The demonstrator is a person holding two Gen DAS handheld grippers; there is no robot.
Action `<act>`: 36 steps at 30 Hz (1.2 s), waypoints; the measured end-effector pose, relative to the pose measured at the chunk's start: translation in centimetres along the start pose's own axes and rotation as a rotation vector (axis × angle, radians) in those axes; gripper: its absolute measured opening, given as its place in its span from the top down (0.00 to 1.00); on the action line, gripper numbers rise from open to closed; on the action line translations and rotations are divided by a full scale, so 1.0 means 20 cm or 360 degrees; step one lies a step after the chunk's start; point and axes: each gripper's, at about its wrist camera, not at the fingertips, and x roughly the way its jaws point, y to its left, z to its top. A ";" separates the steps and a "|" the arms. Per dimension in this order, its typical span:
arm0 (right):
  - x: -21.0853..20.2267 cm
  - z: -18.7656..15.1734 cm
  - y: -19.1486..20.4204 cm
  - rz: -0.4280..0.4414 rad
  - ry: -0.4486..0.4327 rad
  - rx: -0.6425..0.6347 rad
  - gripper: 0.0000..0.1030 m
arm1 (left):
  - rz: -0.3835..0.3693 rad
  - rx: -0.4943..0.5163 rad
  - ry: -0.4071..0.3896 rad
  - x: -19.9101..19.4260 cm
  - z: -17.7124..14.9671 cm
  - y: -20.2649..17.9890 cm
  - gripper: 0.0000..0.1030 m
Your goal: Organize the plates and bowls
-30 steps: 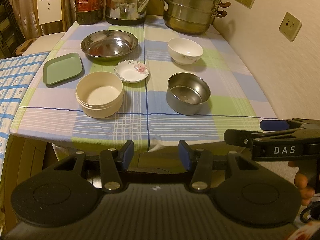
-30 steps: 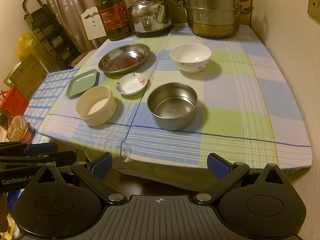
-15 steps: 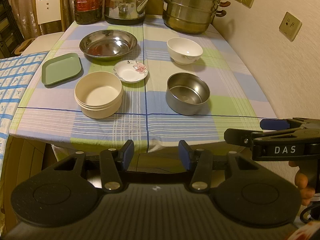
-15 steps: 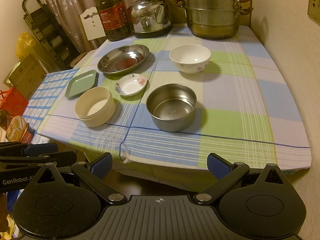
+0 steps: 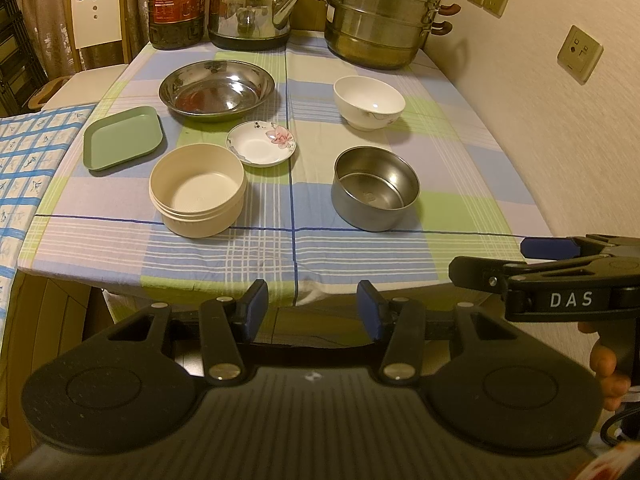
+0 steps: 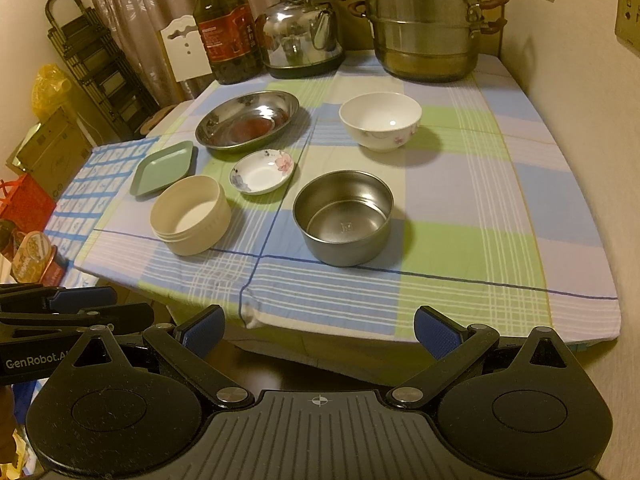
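Six dishes sit on the checked tablecloth (image 5: 360, 240) ahead of you, none touching another. At the left of the left wrist frame lies the green square plate (image 5: 123, 138). Just right of it, lower, is the cream bowl (image 5: 197, 194). Above that, in the upper middle, is the wide steel plate (image 5: 216, 90), and the small flowered saucer (image 5: 261, 149) rests between those two. Right of centre stand the white bowl (image 5: 369, 101) and, below it, the steel bowl (image 5: 375, 193). Along the top edge stand an oil bottle (image 5: 176, 2), a kettle (image 5: 252, 10) and a steamer pot (image 5: 380, 16). Your left gripper (image 5: 312, 312) hangs short of the table's near edge, its jaws partly parted and holding nothing. Your right gripper (image 6: 318, 330) does likewise, its jaws spread wider and empty.
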 end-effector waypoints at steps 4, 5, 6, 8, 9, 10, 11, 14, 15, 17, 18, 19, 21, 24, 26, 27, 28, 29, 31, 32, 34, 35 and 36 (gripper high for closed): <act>0.00 0.00 0.00 -0.0001 -0.0001 -0.0002 0.02 | 0.0001 -0.0002 0.0000 0.00 0.00 0.00 0.55; 0.00 0.00 0.00 0.0000 -0.0001 -0.0001 0.02 | 0.0001 -0.0001 0.0001 0.00 0.00 0.00 0.55; 0.00 0.00 -0.01 0.0000 -0.0001 -0.0002 0.02 | 0.0000 -0.0001 0.0000 0.00 0.00 0.00 0.55; 0.00 0.00 -0.01 -0.0001 -0.0002 -0.0002 0.02 | 0.0000 0.0000 0.0000 0.00 0.00 0.00 0.55; 0.01 0.01 -0.01 -0.0001 -0.0001 -0.0001 0.02 | 0.0000 0.0000 0.0000 0.00 0.00 0.00 0.55; 0.01 0.00 -0.01 -0.0001 -0.0002 -0.0002 0.02 | 0.0000 -0.0001 0.0000 0.00 0.00 0.00 0.55; 0.00 0.01 -0.01 0.0000 -0.0001 -0.0001 0.02 | 0.0000 -0.0001 0.0001 0.00 0.00 0.00 0.55; 0.00 0.01 -0.01 -0.0002 -0.0002 -0.0001 0.02 | -0.0001 -0.0001 0.0001 0.00 0.00 0.00 0.55; 0.00 0.01 -0.01 -0.0001 -0.0002 0.0000 0.02 | -0.0001 -0.0001 0.0001 0.00 0.00 0.00 0.55; 0.00 0.01 -0.02 -0.0001 -0.0002 0.0001 0.02 | -0.0001 -0.0002 0.0000 0.00 0.00 0.00 0.55; 0.00 0.01 -0.02 -0.0001 -0.0002 0.0001 0.02 | -0.0001 -0.0001 0.0000 0.00 0.00 0.00 0.55; 0.00 0.02 -0.03 -0.0001 -0.0002 0.0002 0.02 | -0.0001 -0.0002 0.0001 0.00 0.00 0.00 0.55; 0.02 0.06 -0.06 -0.0002 -0.0002 0.0003 0.02 | -0.0001 -0.0003 0.0001 0.00 0.00 0.00 0.55; 0.02 0.05 -0.05 -0.0002 -0.0003 0.0002 0.02 | -0.0001 -0.0002 0.0001 0.00 0.00 0.00 0.55; 0.01 0.06 -0.07 -0.0001 -0.0004 0.0006 0.02 | 0.0000 -0.0003 -0.0001 0.00 0.00 0.01 0.55; 0.02 0.06 -0.06 -0.0001 -0.0005 0.0007 0.02 | 0.0002 -0.0004 -0.0002 0.00 0.00 0.00 0.55; 0.02 0.07 -0.07 0.0000 -0.0008 0.0007 0.02 | 0.0004 -0.0004 0.0000 0.00 0.01 -0.01 0.55; 0.02 0.06 -0.06 0.0001 -0.0010 0.0005 0.02 | 0.0006 -0.0006 -0.0001 0.00 0.01 -0.01 0.55; 0.01 0.06 -0.06 0.0010 -0.0017 0.0004 0.02 | 0.0008 -0.0010 -0.0002 0.00 0.02 -0.01 0.55; 0.01 0.07 -0.06 0.0015 -0.0024 0.0002 0.02 | 0.0011 -0.0012 -0.0003 0.00 0.02 -0.02 0.55; 0.01 0.07 -0.06 0.0029 -0.0041 -0.0002 0.02 | 0.0015 -0.0016 -0.0007 0.00 0.03 -0.02 0.55; 0.01 0.07 -0.06 0.0032 -0.0047 -0.0005 0.02 | 0.0017 -0.0018 -0.0012 0.00 0.03 -0.03 0.55; 0.01 0.07 -0.06 0.0041 -0.0057 -0.0008 0.02 | 0.0020 -0.0021 -0.0015 0.00 0.03 -0.03 0.55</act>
